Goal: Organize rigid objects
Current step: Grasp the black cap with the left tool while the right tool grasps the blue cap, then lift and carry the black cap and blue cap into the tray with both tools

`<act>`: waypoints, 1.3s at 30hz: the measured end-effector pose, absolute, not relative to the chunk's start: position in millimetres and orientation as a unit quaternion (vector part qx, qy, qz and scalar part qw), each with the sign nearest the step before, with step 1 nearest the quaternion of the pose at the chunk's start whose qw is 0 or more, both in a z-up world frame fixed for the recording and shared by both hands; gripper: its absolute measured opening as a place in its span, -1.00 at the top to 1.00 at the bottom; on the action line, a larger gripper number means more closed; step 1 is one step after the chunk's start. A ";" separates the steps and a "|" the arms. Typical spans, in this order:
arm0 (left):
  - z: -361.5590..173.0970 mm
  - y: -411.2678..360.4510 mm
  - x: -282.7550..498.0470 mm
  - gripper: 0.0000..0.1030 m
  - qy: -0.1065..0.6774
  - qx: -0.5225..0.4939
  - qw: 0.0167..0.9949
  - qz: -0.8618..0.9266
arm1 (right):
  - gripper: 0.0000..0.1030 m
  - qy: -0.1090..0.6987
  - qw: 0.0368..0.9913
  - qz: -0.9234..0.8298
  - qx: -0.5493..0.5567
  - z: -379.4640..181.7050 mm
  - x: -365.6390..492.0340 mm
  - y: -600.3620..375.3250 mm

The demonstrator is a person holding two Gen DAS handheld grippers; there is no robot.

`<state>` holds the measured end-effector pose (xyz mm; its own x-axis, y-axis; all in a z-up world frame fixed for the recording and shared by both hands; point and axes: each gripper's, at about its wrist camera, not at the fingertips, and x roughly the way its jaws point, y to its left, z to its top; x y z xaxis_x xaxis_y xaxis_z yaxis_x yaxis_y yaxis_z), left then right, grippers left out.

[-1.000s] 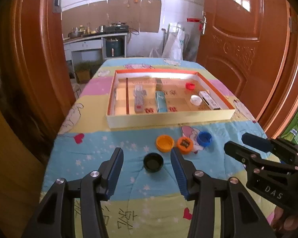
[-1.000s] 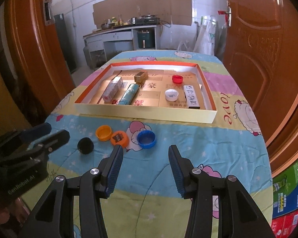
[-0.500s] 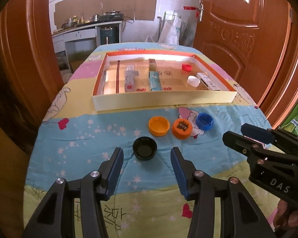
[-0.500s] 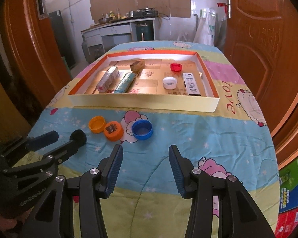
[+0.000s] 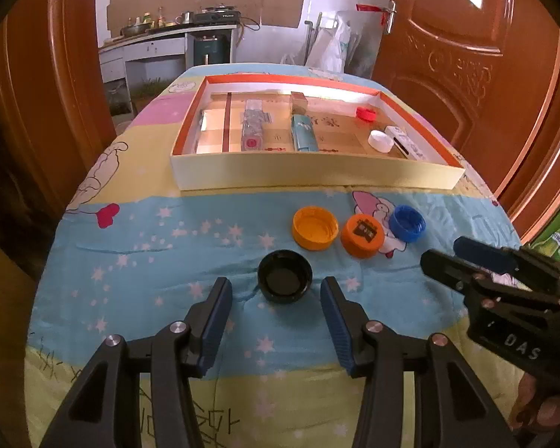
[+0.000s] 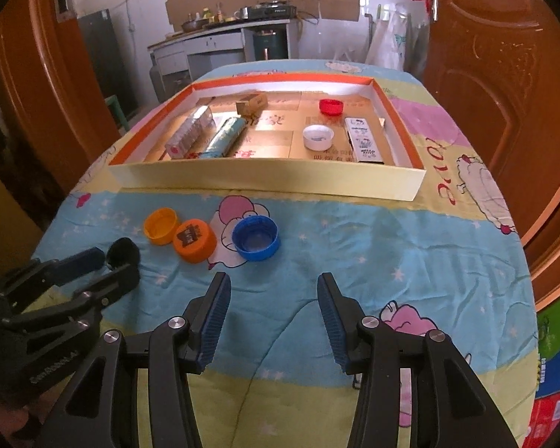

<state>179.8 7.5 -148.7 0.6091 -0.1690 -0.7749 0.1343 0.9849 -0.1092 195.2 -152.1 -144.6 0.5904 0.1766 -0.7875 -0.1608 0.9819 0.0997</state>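
A black cap (image 5: 285,277) lies on the patterned cloth just ahead of my left gripper (image 5: 276,291), which stands open with nothing between its fingers. To its right sit a yellow-orange cap (image 5: 314,227), an orange cap with a dark label (image 5: 362,236) and a blue cap (image 5: 407,223). In the right wrist view the blue cap (image 6: 256,238) lies ahead and left of my open, empty right gripper (image 6: 270,287). The shallow orange-rimmed tray (image 5: 310,177) beyond holds a red cap (image 5: 366,114), a white cap (image 5: 380,140) and several small boxes.
The table is covered by a cartoon-print cloth (image 6: 373,246). Wooden doors (image 5: 478,56) stand close on both sides. A kitchen counter (image 6: 220,37) is at the back. Coloured cartons (image 6: 558,366) are stacked off the table's right edge.
Both grippers have sunk toward the table. The caps now appear larger and closer, and the black cap sits just ahead of the left fingertips. Jaw openings are unchanged.
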 end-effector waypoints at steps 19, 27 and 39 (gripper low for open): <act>-149.8 13.0 181.9 0.40 0.421 -0.031 0.904 -0.069 | 0.34 0.440 0.892 0.101 -0.035 -152.4 225.9 -132.9; -149.9 13.1 181.1 0.40 0.421 -0.028 0.904 -0.068 | 0.43 0.437 0.892 0.110 -0.029 -152.9 228.7 -133.8; -150.2 13.2 181.2 0.40 0.421 -0.028 0.904 -0.068 | 0.45 0.435 0.893 0.115 -0.016 -148.4 209.4 -137.4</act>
